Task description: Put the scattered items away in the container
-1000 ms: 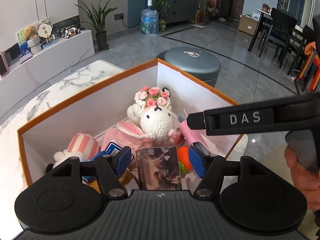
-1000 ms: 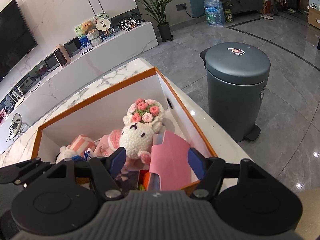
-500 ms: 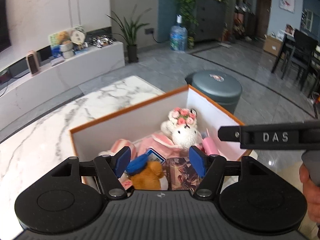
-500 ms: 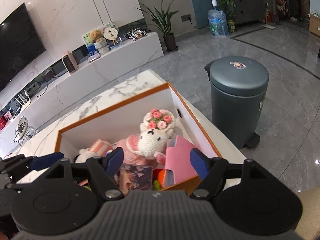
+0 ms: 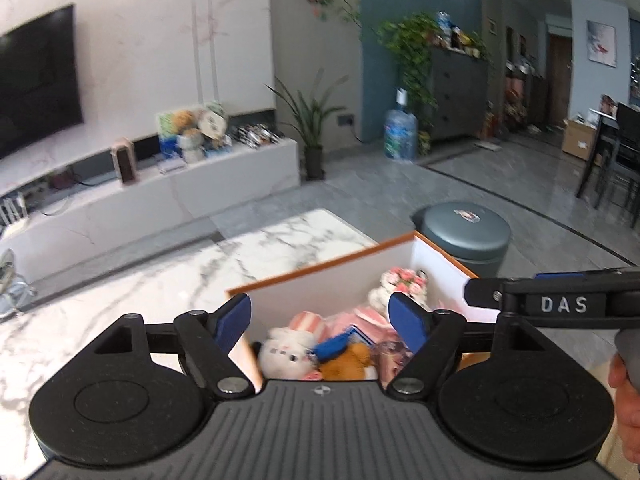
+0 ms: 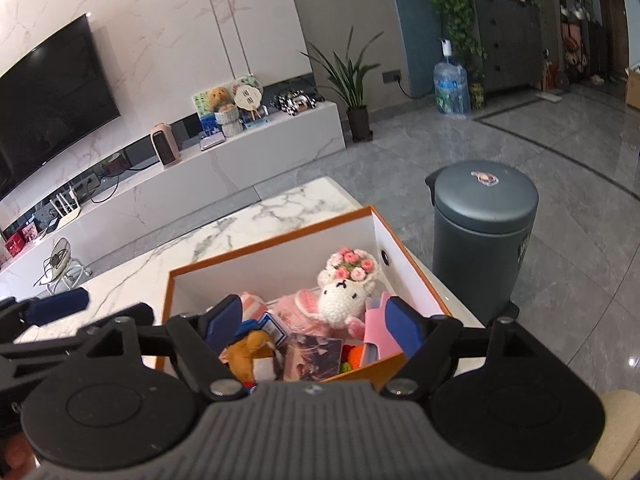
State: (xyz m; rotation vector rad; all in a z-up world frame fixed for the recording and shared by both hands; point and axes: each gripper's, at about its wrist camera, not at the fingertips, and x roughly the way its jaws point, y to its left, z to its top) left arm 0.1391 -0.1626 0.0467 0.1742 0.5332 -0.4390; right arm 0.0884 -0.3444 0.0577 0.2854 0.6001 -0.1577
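Both grippers hang above the orange-rimmed box (image 6: 280,242) on the marble counter (image 6: 248,232), and both are empty: the left gripper (image 5: 320,322) has its blue pads spread wide with nothing between them, and the right gripper (image 6: 314,322) is just as wide, framing the box's contents without touching any of them. Everything the task seems to want is inside: the crochet bunny (image 6: 344,294) with its flower crown leans toward the far right corner, a pink pouch (image 6: 376,330) sits against the right wall, a brown plush (image 6: 250,350) and a picture card (image 6: 314,356) lie nearer the front, and a white plush (image 5: 284,354) rests at the left. No loose item shows on the counter in either view, so this looks like the closing check rather than another pick. The smart play here is a clean exit: lift straight up with fingers apart, stay clear of the cardboard rim so the box doesn't skid, and scan the counter's left side, which the gripper bodies partly hide.
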